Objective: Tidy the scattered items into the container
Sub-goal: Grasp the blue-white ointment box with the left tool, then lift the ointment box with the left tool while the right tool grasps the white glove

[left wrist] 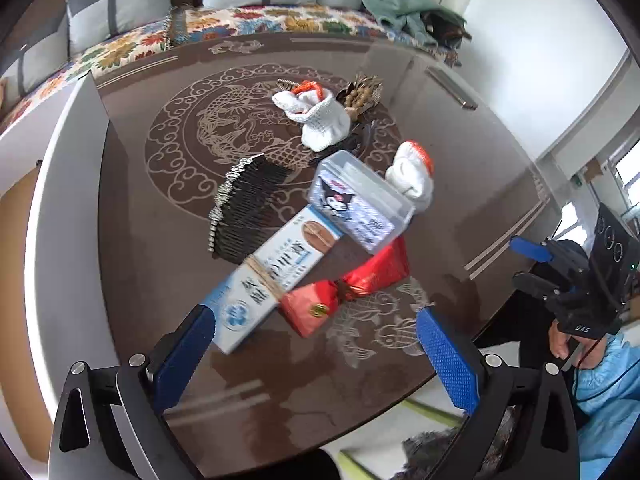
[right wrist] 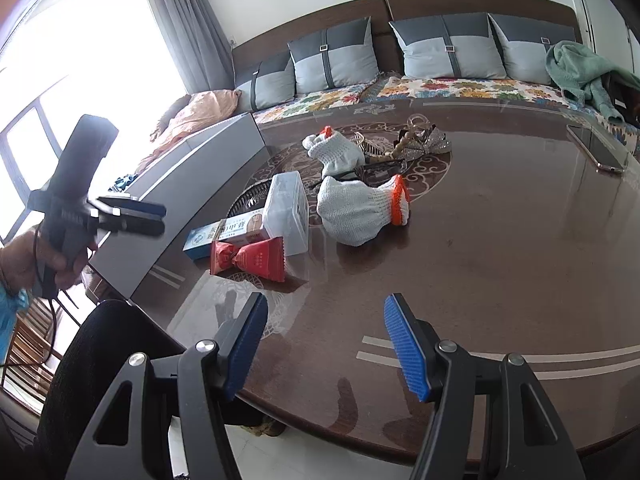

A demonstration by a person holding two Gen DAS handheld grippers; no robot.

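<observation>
Scattered items (left wrist: 320, 240) lie loose on the table, container at its left edge

Scattered items sit in one heap, and I place everything here against the red snack packet (left wrist: 344, 292), the piece closest to my left tongs (left wrist: 316, 344). Those tongs hang over the table (left wrist: 256, 400) with their blue pads spread wide and nothing between them; I judge them held so because the packet lies just ahead of the gap. My right tongs (right wrist: 324, 344) are likewise open and empty, low over the near rim, with the packet (right wrist: 248, 260) well ahead and to the left. In that same view my left tongs look nearly edge-on, so I read their spread from their own camera.

Touching the packet on its left is a long blue-and-white box (left wrist: 268, 272) bound with twine. Just behind the packet a clear plastic box (left wrist: 360, 200) with a cartoon label leans over the long box. Left of that, beyond the long box, lies a black comb (left wrist: 244, 208) with a studded spine. Behind the packet to the right is a white glove (left wrist: 412, 176) with an orange cuff; a second glove (left wrist: 316, 116) lies farther back, and past it some beads and glittery hair pieces (left wrist: 360, 92).

Far left of the packet stands the white container (left wrist: 60, 216), its wall along the table's edge. I cannot see its inside. Everything named lies outside it, on the tabletop.
</observation>
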